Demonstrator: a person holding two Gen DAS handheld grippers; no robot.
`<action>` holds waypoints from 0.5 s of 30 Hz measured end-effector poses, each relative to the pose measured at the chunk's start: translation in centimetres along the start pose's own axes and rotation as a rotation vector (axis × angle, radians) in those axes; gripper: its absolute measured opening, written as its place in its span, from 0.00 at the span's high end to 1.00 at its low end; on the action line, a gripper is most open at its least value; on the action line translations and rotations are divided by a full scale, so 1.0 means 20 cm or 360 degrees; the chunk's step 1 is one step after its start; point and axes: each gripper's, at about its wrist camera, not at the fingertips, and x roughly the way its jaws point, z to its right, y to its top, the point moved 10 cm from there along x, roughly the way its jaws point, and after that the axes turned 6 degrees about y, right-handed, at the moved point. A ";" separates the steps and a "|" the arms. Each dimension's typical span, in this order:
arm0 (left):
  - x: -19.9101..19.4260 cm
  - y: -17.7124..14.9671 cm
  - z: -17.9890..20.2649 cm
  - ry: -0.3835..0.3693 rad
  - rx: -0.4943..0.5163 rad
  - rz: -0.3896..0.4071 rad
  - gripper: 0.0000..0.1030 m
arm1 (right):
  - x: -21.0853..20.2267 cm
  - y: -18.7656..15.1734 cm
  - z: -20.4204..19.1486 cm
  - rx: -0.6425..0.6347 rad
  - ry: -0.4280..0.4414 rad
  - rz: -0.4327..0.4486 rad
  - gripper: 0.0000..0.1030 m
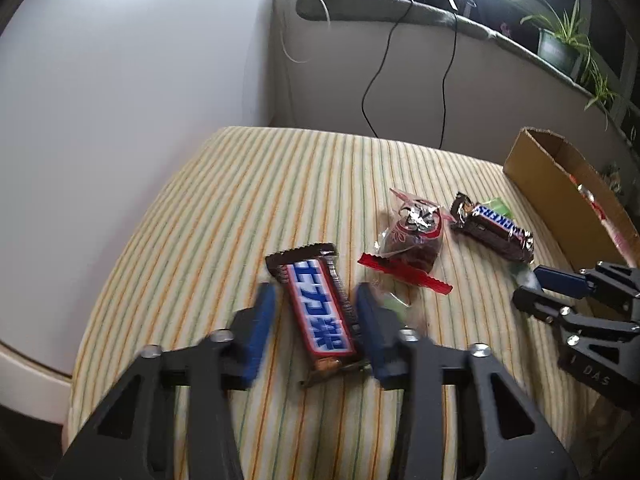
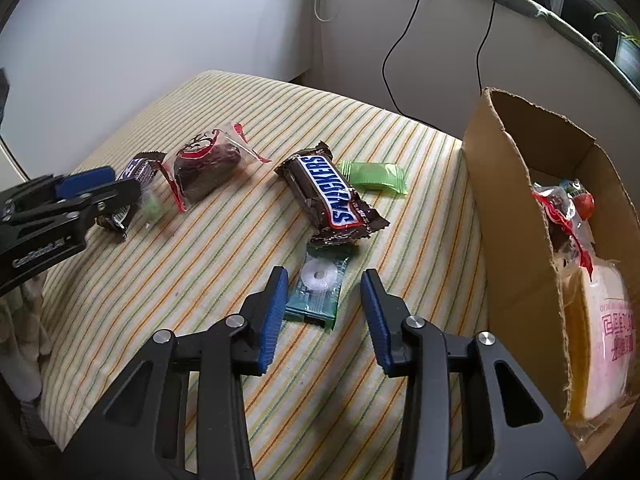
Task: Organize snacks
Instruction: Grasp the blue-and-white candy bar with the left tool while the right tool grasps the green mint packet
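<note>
Brown Snickers bar [image 1: 320, 310] between narrowed left gripper [image 1: 316, 316] pads, mint packet [image 2: 318, 290] between part-open right gripper [image 2: 324, 312]

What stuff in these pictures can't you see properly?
- Small green sweet, left wrist view: blurred and half hidden behind the left gripper.
- Cardboard box, both views: cut off by the right edge; snacks deeper inside are hidden by its wall.
- Pink packet in the box, right wrist view: print too blurred to read.
- Whether either gripper's pads press its snack: unclear.
</note>
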 end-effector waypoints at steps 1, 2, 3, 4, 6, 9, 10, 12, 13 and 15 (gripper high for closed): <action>0.01 -0.01 0.00 -0.0001 -0.0001 -0.0004 0.74 | 0.00 0.00 0.00 -0.0002 0.0002 0.0002 0.69; 0.01 -0.01 0.00 -0.0008 -0.0008 -0.0003 0.74 | -0.01 -0.01 0.00 -0.0004 0.0001 0.0004 0.75; 0.00 -0.01 -0.01 -0.0016 -0.0019 0.0001 0.74 | -0.01 -0.01 0.00 -0.0004 0.0003 0.0006 0.76; -0.01 -0.01 -0.02 -0.0022 -0.0035 0.0005 0.74 | -0.01 -0.01 0.00 -0.0001 0.0010 0.0007 0.76; -0.02 -0.01 -0.03 -0.0026 -0.0050 0.0012 0.74 | -0.01 -0.01 0.00 0.0010 0.0029 0.0010 0.76; -0.03 -0.02 -0.04 -0.0024 -0.0064 0.0021 0.74 | -0.01 -0.01 -0.01 0.0022 0.0055 0.0016 0.77; -0.04 -0.03 -0.04 -0.0028 -0.0071 0.0022 0.74 | -0.02 -0.02 -0.02 0.0023 0.0064 0.0018 0.77; -0.06 -0.03 -0.06 -0.0036 -0.0087 0.0031 0.74 | -0.02 -0.02 -0.02 0.0018 0.0078 0.0023 0.77; -0.07 -0.03 -0.07 -0.0039 -0.0092 0.0035 0.74 | -0.03 -0.02 -0.03 0.0017 0.0086 0.0028 0.77; -0.08 -0.03 -0.08 -0.0043 -0.0105 0.0044 0.74 | -0.05 -0.02 -0.04 0.0017 0.0099 0.0040 0.77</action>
